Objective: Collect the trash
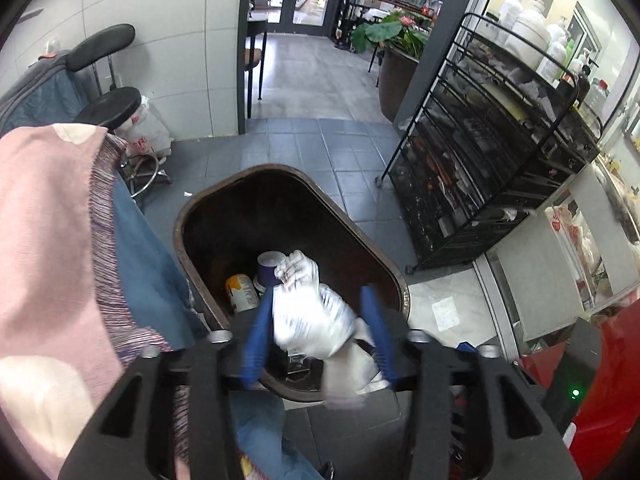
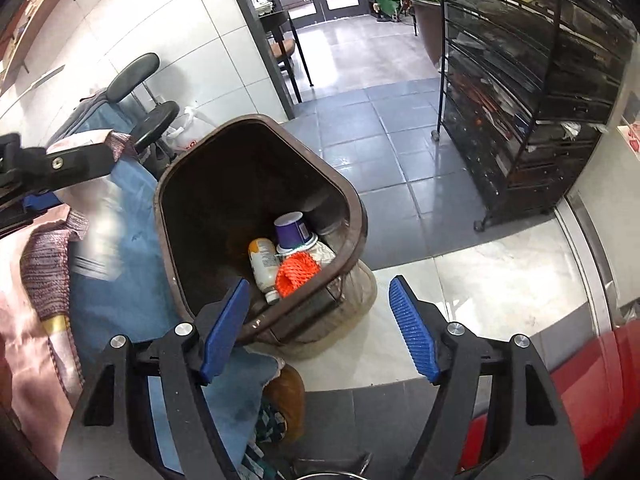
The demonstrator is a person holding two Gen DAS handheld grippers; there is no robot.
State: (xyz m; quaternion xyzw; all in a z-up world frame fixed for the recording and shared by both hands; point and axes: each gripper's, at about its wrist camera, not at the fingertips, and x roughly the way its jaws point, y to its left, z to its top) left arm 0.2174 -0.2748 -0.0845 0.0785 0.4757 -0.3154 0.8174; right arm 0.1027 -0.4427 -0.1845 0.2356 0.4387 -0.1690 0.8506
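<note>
At the far left a person's pink sleeve (image 1: 48, 240) and blue trousers (image 1: 148, 264) border the scene, with a black stool (image 1: 110, 110) and a white plastic bag (image 1: 148, 128) behind them by the wall. Next comes the left gripper (image 1: 318, 332), poised over the near edge of the brown trash bin (image 1: 188, 248); a crumpled white wrapper (image 1: 308, 316) sits between its blue pads (image 1: 256, 340), blurred, touching the left pad while a gap shows at the right one, so the jaws look parted and the wrapper seems to be slipping free rather than pinched. The step in hand, then, is the drop: trash already carried over the bin's mouth. Inside the bin lie a cream bottle (image 2: 262, 264), a purple cup (image 2: 292, 230) and an orange net (image 2: 296, 274). To the right, the right gripper (image 2: 320, 328) hangs in front of the bin with its jaws spread wide and nothing between them. Farthest right stands a black wire rack (image 2: 540, 80) on the tiled floor (image 2: 400, 152). The next move probably calls for the left jaws to clear the wrapper fully so it falls inside the rim, then for either gripper to turn towards the next piece of litter.
</note>
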